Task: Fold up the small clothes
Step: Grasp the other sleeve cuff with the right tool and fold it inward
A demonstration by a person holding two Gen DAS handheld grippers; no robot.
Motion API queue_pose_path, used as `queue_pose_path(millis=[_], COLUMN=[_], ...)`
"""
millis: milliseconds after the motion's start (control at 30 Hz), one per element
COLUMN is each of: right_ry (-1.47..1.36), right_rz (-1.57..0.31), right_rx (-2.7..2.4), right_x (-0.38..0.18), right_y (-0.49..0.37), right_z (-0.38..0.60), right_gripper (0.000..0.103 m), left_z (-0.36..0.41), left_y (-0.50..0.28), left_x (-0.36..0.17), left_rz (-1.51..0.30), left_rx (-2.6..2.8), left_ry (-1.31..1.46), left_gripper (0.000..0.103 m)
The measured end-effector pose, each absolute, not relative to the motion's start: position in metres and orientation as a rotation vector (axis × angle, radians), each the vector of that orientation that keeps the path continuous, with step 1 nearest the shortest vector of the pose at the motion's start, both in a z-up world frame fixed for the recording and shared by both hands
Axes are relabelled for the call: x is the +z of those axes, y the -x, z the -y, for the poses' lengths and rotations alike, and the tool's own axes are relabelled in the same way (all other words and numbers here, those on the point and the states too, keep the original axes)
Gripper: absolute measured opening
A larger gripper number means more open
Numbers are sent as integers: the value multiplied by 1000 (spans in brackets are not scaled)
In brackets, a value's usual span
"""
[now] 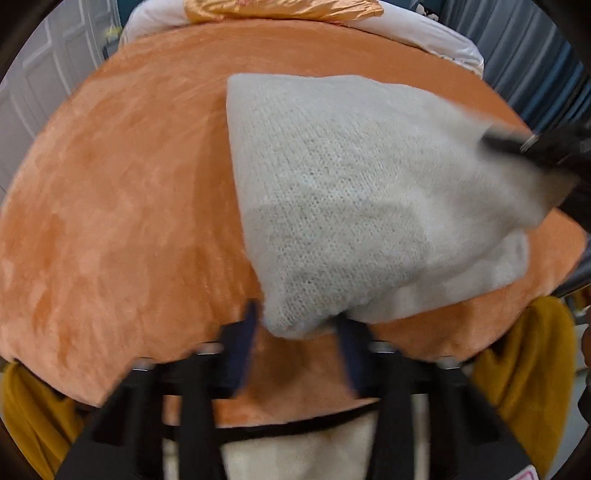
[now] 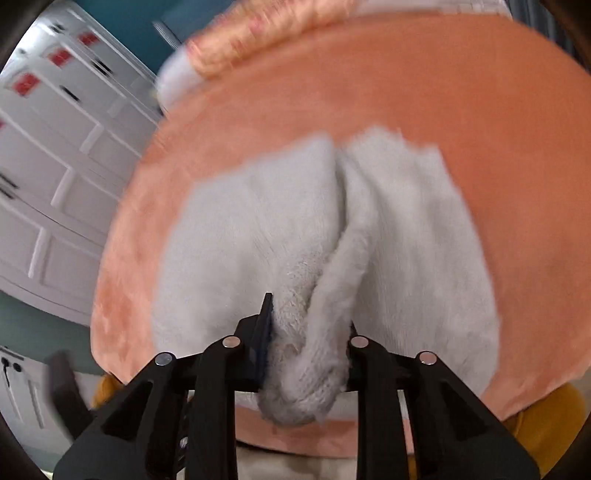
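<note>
A pale grey knitted garment (image 1: pixel 351 206) lies on an orange velvet bedspread (image 1: pixel 129 203). In the left wrist view my left gripper (image 1: pixel 299 325) has its fingers wide apart, with the garment's near corner lying between the tips. My right gripper (image 1: pixel 517 142) shows at the right edge, pinching the garment's far right corner and lifting it. In the right wrist view my right gripper (image 2: pixel 308 332) is shut on a bunched fold of the garment (image 2: pixel 258 229), which drapes away over the bedspread (image 2: pixel 498 147).
A shiny orange pillow (image 1: pixel 280 9) and white bedding (image 1: pixel 424 29) lie at the head of the bed. A mustard cloth (image 1: pixel 524 369) hangs at the near edge. White panelled doors (image 2: pixel 55 166) stand to the left.
</note>
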State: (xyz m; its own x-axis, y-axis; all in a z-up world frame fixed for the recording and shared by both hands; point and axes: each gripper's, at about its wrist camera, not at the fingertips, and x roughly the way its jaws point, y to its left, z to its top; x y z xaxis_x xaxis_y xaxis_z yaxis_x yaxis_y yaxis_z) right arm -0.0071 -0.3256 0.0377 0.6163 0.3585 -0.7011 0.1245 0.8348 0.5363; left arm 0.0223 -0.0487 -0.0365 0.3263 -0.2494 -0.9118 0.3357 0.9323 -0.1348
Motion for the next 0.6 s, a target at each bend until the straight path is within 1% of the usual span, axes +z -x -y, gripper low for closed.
queue_pose_path(millis=[67, 133, 200, 300, 333, 367, 467, 500, 600], right_ry=[-657, -654, -633, -625, -645, -668, -664, -635, -569], right_rz=[-780, -742, -811, -1032, -1048, -1028, -1015, -1011, -963], right_rx=[182, 135, 76, -14, -11, -7, -13, -26, -49], right_x=[66, 72, 49, -29, -44, -44, -30, -22, 0], right_y=[28, 48, 55, 50, 52, 56, 57, 56, 64], right_z=[343, 357, 368, 380, 381, 381, 381, 381, 386], right_gripper=[17, 17, 17, 17, 17, 18, 25, 31, 40], left_z=[45, 46, 51, 56, 56, 56, 56, 56, 56], left_y=[-22, -21, -21, -22, -23, -23, -21, -19, -8], left_x=[-35, -34, -38, -51, -54, -56, -49, -44, -22], left_rz=[-1188, -1188, -1197, -1231, -1238, -1240, -1234, -1226, -1185], left_rx=[-393, -399, -398, -385, -380, -375, -372, -379, -407], left_ry=[-52, -45, -67, -81, -83, -86, -81, -78, -75], left_gripper=[11, 9, 9, 9, 9, 9, 9, 9, 10])
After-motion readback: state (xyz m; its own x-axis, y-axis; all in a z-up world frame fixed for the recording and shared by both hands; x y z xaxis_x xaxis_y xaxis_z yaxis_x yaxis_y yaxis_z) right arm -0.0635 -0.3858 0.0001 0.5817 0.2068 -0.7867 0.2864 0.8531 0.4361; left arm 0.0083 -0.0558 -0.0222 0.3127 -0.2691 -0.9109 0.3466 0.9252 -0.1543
